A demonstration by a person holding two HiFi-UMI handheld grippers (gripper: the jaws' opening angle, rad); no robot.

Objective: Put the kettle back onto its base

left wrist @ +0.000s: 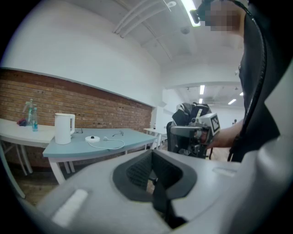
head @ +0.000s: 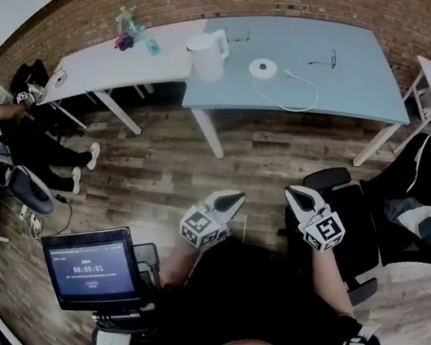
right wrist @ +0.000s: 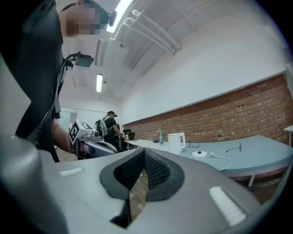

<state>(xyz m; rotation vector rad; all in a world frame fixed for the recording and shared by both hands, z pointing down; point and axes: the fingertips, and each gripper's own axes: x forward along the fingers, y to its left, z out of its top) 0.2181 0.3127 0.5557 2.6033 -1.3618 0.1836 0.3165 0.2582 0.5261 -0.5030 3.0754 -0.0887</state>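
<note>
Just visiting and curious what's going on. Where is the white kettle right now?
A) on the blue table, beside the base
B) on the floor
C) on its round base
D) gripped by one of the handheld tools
A: the kettle stands on the blue table, clearly apart from the round base.

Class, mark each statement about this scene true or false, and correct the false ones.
1. The kettle sits on its base. False: it stands beside the base, on the blue table.
2. A cord leads from the base. True.
3. The left gripper holds the kettle. False: its jaws are shut on nothing, away from the table.
4. The right gripper is empty. True.
5. The bottles stand on the blue table. False: they stand on the white table.
</note>
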